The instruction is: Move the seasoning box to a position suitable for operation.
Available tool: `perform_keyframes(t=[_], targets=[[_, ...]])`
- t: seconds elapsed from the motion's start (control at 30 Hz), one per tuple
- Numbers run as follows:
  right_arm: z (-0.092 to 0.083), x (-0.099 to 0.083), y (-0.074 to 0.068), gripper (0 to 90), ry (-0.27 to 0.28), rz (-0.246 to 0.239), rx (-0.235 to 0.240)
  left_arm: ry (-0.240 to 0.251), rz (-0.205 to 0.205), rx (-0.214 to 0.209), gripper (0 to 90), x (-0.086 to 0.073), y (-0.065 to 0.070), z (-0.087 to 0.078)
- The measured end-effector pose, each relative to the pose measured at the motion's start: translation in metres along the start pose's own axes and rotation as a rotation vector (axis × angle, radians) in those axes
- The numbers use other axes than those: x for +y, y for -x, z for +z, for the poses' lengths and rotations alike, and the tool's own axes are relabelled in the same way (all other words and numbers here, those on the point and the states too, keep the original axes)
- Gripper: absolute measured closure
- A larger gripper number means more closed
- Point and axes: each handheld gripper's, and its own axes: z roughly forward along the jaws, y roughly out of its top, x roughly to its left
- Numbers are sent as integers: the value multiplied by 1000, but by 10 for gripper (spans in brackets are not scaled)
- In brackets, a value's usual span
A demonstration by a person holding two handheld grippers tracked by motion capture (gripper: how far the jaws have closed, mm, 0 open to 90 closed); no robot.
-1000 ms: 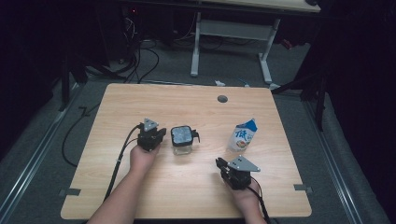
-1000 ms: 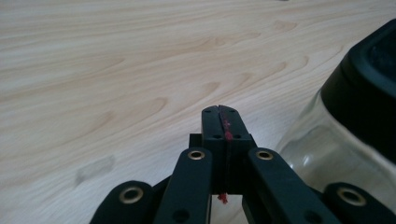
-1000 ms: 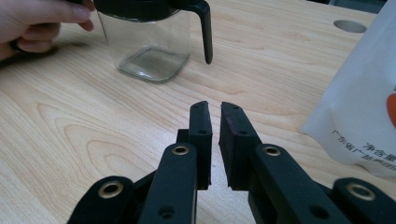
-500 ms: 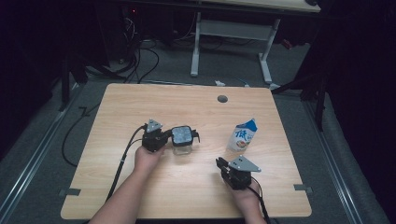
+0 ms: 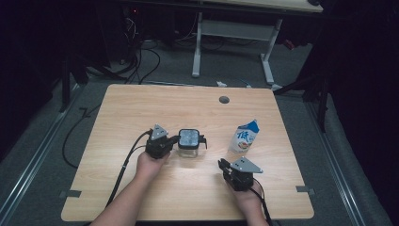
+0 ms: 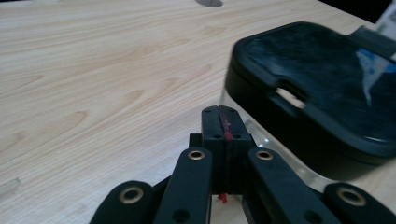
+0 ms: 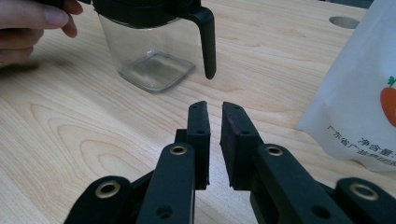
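Starting at the left gripper [image 6: 222,122], we find its jaws pressed flat together with nothing between them, the closed tip lying just beside the near wall of the clear jar [image 5: 189,149] rather than around it; in our judgement this suits a push or a bracing contact, not a lift, though we cannot tell whether tip and glass actually touch. The jar stands upright near the table [image 5: 141,103] centre, its black lid [image 6: 322,88] seated on top and a black latch arm [image 7: 207,39] hanging down one side. Our right gripper [image 7: 215,116] rests low toward 5 o'clock of the jar, well apart from it, jaws parted by a narrow gap and holding nothing; it points at the jar, apparently waiting. The white carton [image 5: 245,136] stands upright at 3 o'clock of the jar, near but clear of it. A round cable hole [image 5: 224,100] sits toward 12 o'clock.
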Motion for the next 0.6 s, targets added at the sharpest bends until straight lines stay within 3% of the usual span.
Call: perform_keyframes(t=[0.13, 0.23, 0.37, 0.5, 0.53, 0.6], targets=[[0, 0, -1, 836, 1, -8, 5, -5, -10, 17, 900, 0, 1, -2], [5, 0, -5, 899, -5, -8, 27, 5, -30, 28, 900, -2, 0, -7], [14, 4, -8, 900, -13, -3, 34, 17, -35, 74, 900, 2, -10, -2], [32, 15, -13, 900, -25, -7, 21, 22, -71, 50, 900, 11, -19, 18], [43, 20, -13, 900, -48, -3, 21, 17, -79, 35, 900, 12, -19, 24], [49, 22, -14, 900, -51, -3, 14, 16, -72, 19, 900, 14, -16, 31]])
